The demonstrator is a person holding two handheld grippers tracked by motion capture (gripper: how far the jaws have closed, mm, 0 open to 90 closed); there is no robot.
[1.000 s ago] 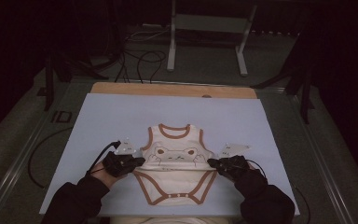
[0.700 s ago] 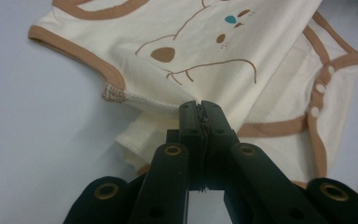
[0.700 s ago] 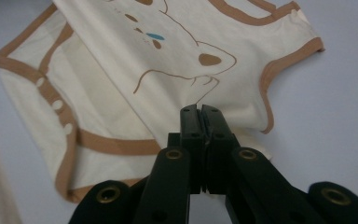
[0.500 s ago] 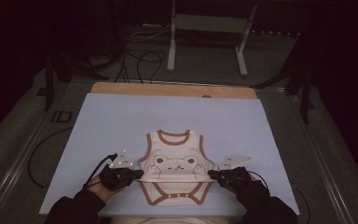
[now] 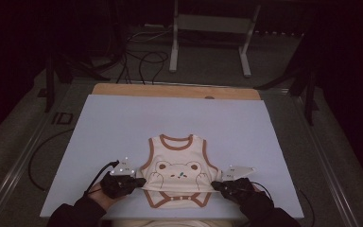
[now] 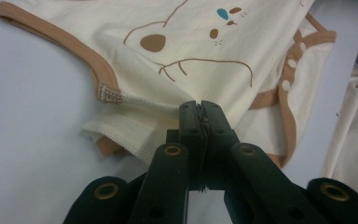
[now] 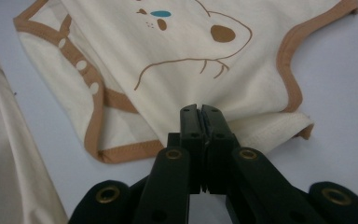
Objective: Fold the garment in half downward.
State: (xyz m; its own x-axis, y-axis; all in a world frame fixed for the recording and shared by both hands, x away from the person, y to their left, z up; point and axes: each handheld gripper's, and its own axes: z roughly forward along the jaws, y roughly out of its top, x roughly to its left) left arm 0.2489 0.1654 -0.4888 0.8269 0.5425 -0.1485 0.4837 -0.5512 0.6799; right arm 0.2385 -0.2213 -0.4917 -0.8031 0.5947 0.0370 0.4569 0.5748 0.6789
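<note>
High view: shows a pale blue table cover over a wooden board, with dark floor and cables beyond. Near the person's edge of the cover, at the middle, lies a cream bodysuit with brown trim, neck pointing away, bear print facing up.

Left gripper at the garment's left side seam, right gripper at its right side seam, level with each other just below the bear. Between them runs a taut straight fold. Below it peeks the snap end, which seems to sit on a lower layer.

Left gripper view: jaws pressed together on the cloth edge, pinching the bodysuit just under the armhole trim. Right gripper view: the same on the other seam, jaws shut tight on the bodysuit, white snaps off to one side.

Probably mid-fold: both side seams held, waist tensioned, the garment being doubled across its middle. Next move likely calls for carrying both pinches together at equal pace and keeping the fold line straight. After that, lowering the layer flat before letting go, so the cloth does not spring back or skew.

Compared with a second ago: both hands sit nearer the person and lower, and the neck opening has slid toward the near edge with them. Jaws just as tightly closed as before.
</note>
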